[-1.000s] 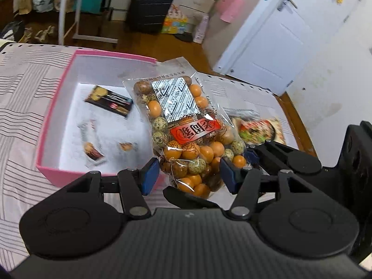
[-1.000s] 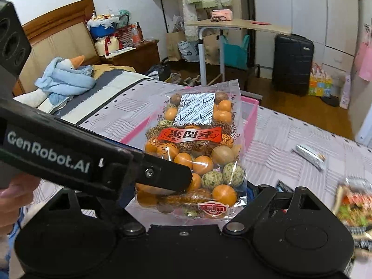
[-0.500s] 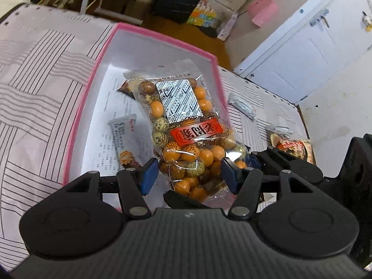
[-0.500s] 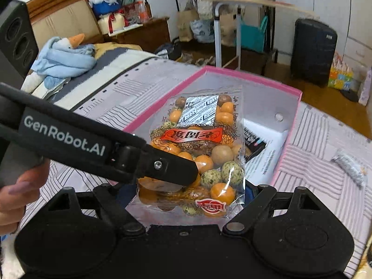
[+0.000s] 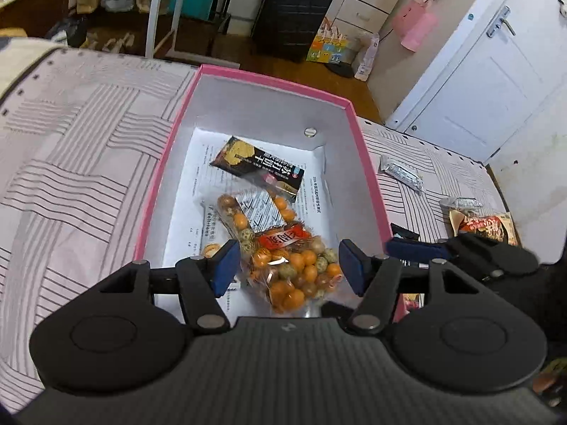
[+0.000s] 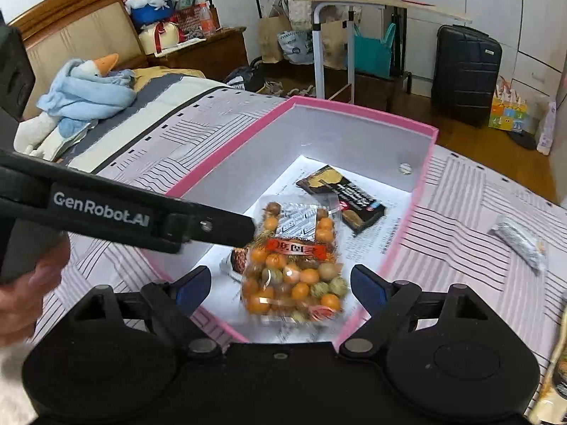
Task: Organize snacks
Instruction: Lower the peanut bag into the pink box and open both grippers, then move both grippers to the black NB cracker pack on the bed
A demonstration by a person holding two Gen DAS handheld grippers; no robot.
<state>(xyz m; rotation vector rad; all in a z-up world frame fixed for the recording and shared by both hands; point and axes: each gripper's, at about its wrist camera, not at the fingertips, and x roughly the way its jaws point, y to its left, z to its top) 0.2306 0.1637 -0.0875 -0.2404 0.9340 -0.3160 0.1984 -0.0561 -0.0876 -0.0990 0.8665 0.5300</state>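
The clear bag of orange and speckled round snacks (image 5: 294,265) lies inside the pink box (image 5: 368,177), on the printed paper that lines the box floor, at the end of the box nearest the cameras; it looks motion-blurred in both views, so whether it has fully settled cannot be told. Just beyond it, partly under its top edge, sits a black snack packet (image 5: 258,166) with gold print, and a smaller wrapper (image 6: 235,260) peeks from under the bag's left side. The left claw (image 5: 285,271) hangs open, its 2 blue pads (image 5: 225,265) spread to either side of the bag with a gap on both sides. The right claw (image 6: 280,288) is likewise open, its jaws wide apart and the bag lying between them without contact. In the right wrist view the left tool's black arm crosses the frame at left, held by a hand (image 6: 24,290). The box rests on a bed (image 5: 71,148) with a striped cover. On the cover to the right of the box lie a silver wrapper (image 5: 400,171) and a reddish snack pouch (image 5: 489,225).
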